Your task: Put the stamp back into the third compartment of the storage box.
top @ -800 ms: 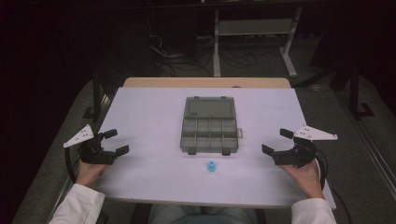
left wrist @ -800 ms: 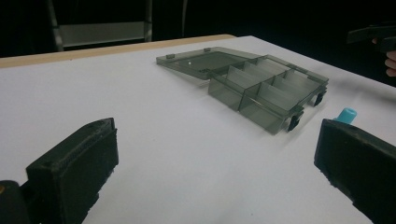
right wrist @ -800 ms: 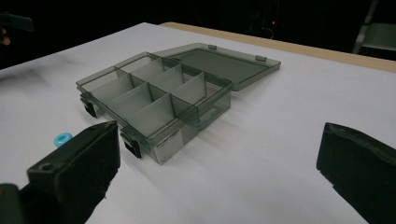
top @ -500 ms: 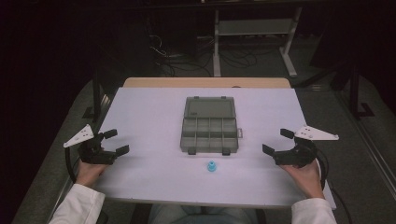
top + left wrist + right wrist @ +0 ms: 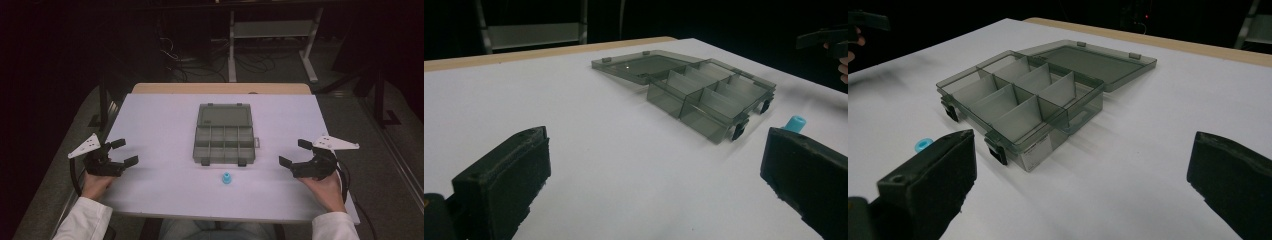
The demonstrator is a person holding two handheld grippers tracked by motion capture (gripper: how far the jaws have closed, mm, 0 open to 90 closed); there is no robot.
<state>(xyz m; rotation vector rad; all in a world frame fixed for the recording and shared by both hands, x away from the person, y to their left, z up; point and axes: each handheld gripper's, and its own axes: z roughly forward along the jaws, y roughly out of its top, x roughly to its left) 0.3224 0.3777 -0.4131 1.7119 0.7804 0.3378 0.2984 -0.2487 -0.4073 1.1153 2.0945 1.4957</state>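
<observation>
A smoky grey compartment box lies open at the middle of the white table, its lid folded flat behind it. Its compartments look empty. A small blue cap-like piece stands just in front of the box; it also peeks past a jaw. My left gripper rests open near the table's left edge, nothing between its jaws. At the right edge my right gripper stands open and empty too.
A wooden strip runs along the table's far edge. Beyond it, in the dark, stand a metal frame and loose cables. Bare white surface lies on both sides of the box.
</observation>
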